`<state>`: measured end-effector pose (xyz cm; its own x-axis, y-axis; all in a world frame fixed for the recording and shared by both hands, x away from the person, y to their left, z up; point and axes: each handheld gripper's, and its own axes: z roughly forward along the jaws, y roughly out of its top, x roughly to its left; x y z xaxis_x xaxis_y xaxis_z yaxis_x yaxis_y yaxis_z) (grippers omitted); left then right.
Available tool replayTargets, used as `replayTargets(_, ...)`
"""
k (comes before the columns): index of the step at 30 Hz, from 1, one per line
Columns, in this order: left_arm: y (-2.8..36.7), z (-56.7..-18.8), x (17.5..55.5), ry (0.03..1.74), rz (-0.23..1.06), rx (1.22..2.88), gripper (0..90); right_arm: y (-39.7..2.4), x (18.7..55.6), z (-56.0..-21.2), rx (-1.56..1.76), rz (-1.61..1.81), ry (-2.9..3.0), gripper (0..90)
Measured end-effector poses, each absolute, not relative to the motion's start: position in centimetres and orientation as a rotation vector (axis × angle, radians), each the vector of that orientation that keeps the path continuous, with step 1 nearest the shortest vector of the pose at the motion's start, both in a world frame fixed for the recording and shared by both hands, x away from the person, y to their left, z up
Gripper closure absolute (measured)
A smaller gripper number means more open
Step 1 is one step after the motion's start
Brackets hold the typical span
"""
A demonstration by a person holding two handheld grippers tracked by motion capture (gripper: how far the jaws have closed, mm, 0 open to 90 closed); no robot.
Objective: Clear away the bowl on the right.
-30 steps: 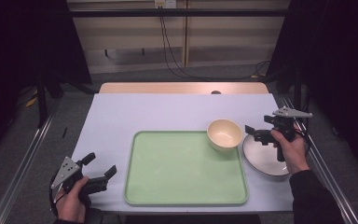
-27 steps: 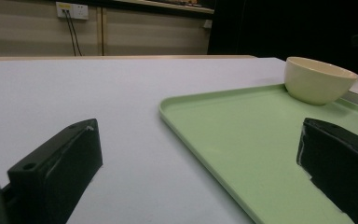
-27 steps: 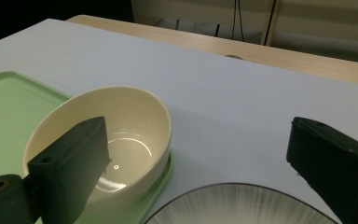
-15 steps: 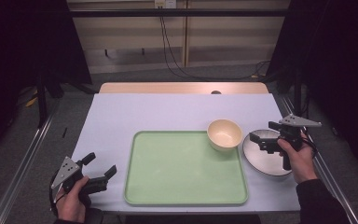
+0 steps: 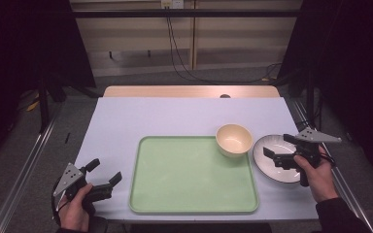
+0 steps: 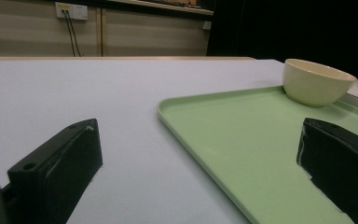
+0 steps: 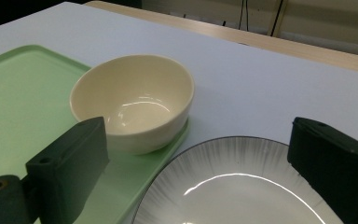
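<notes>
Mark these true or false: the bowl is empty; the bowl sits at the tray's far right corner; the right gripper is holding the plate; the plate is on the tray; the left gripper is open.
1. The bowl is empty. True.
2. The bowl sits at the far right corner of the tray. True.
3. The right gripper is holding the plate. False: it hovers open over the plate, gripping nothing.
4. The plate is on the tray. False: it lies on the table, right of the tray.
5. The left gripper is open. True.
</notes>
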<state>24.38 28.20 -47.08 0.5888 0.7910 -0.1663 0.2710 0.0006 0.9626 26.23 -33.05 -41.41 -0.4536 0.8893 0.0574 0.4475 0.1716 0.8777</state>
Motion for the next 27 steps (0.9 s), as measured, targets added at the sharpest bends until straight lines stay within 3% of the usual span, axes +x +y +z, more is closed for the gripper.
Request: replayTargets(27,28.2,-47.1,24.3,0.926,0.517,1.561,0.1,-33.6,21.7,-43.2,1.299,1.241,1.9,3.7)
